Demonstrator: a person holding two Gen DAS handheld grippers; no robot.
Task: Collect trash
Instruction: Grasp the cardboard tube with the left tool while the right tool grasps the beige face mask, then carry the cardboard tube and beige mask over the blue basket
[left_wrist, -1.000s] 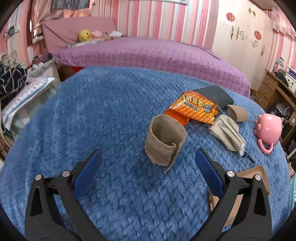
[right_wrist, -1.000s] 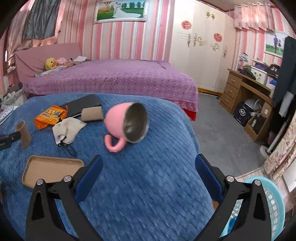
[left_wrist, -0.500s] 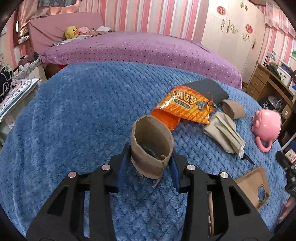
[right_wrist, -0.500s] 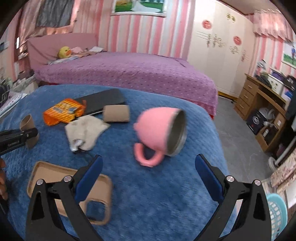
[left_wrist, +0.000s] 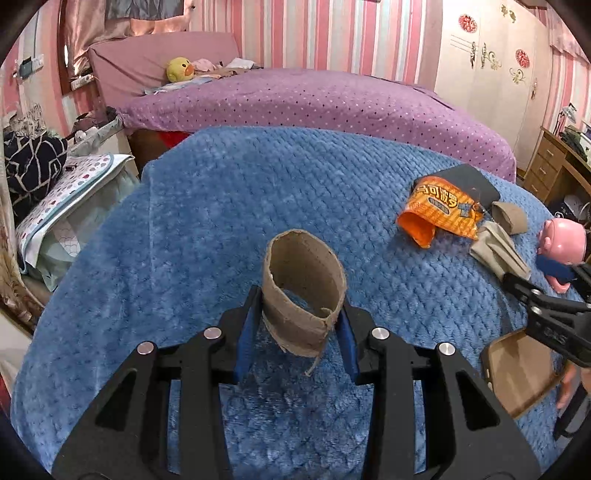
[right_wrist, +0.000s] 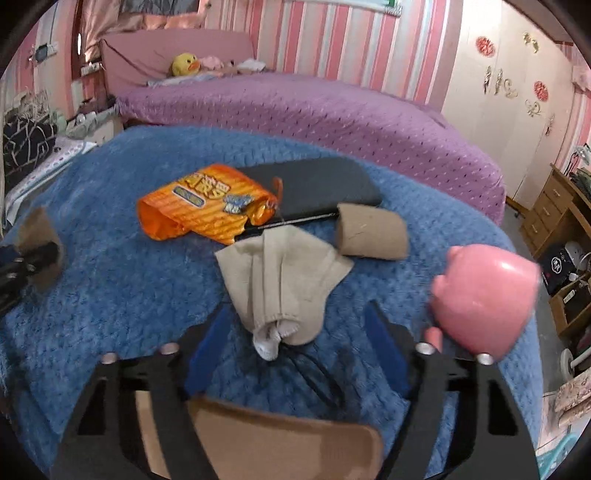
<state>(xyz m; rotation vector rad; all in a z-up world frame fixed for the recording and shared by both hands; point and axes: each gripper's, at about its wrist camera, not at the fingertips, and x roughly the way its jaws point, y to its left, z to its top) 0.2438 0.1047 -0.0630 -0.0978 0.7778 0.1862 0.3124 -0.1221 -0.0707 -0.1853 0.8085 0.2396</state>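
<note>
Left wrist: left gripper (left_wrist: 298, 325) clamped on cardboard tube (left_wrist: 304, 295), lifted over blue blanket (left_wrist: 221, 206); carrying to bin next. Right wrist: right gripper (right_wrist: 295, 343) closing around beige cloth (right_wrist: 280, 280), fingers not yet pressing; needs firm pinch.

Both wrist views look obliquely down, close over the blue blanket (left_wrist: 207, 206); each shares the orange snack bag (left_wrist: 441, 212) and pink mug (right_wrist: 487, 299).

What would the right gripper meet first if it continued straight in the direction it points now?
Probably the beige cloth pouch lying on the blue blanket: its gathered end sits just ahead, between the closing jaws of the right gripper, not yet touched. Depth is uncertain.
</note>
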